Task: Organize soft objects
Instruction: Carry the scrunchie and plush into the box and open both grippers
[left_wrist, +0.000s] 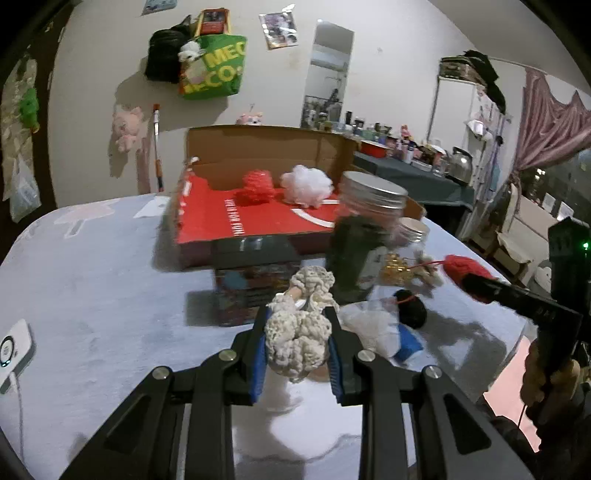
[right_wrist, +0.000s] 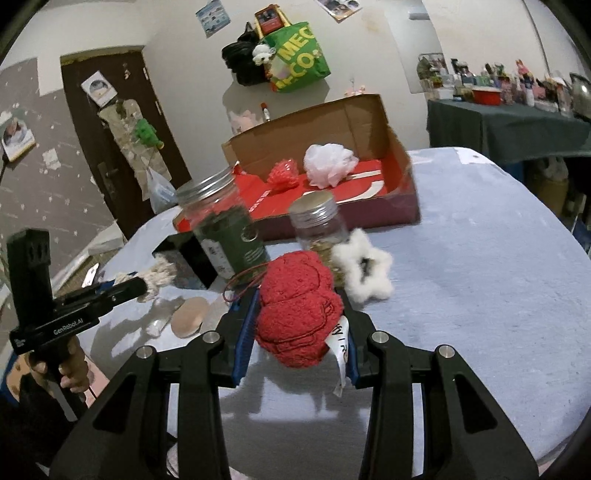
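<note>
Left gripper (left_wrist: 297, 343) clamped on cream knitted soft bundle (left_wrist: 299, 341), long axis running forward along fingers, far end toward open cardboard box with red lining (left_wrist: 258, 218). Right gripper (right_wrist: 297, 325) clamped on red fuzzy soft toy (right_wrist: 297, 314), long axis also along fingers, white label hanging near right finger. Both held above pale blue table cover (right_wrist: 480, 277). Only right view shows white fluffy star-shaped ring (right_wrist: 364, 269); only left view shows black yarn ball (left_wrist: 412, 308). Red mesh pouf (left_wrist: 258, 186) and white mesh pouf (left_wrist: 306, 184) lie in box.
</note>
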